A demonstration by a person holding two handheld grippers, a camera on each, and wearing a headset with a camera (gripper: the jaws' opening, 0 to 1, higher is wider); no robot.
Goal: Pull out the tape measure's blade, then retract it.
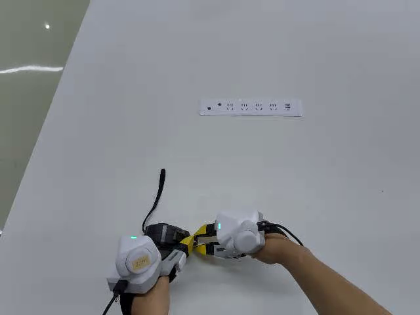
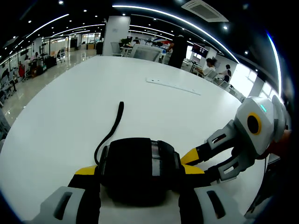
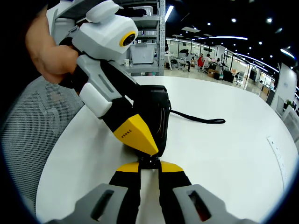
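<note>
1. Left gripper (image 2: 140,171) has its yellow-tipped jaws clamped on the black tape measure (image 2: 135,156), one tip on each side of the case. In the head view this gripper (image 1: 176,244) comes in from the near edge of the tabletop (image 1: 275,170).
2. Right gripper (image 3: 149,164) has its jaws drawn together, pinching a small dark tab (image 3: 149,161) at the lower front corner of the case. No length of blade can be made out between the tab and the case.
3. In the head view, the right gripper (image 1: 195,241) points toward the left one, and their yellow tips are almost touching. In the left gripper view it (image 2: 190,163) comes in from the right, a hand behind it.
4. The tape measure (image 1: 165,233) sits close to the near edge of the tabletop, left of that edge's middle, and seems to rest on the surface. In the right gripper view the case (image 3: 156,109) stands just past the closed jaws.
5. A black strap (image 1: 156,197) runs from the case toward the far edge and lies flat and slightly curved.
6. A white power strip (image 1: 251,107) lies well apart from all this, about mid-tabletop, its long side parallel to the near edge.
</note>
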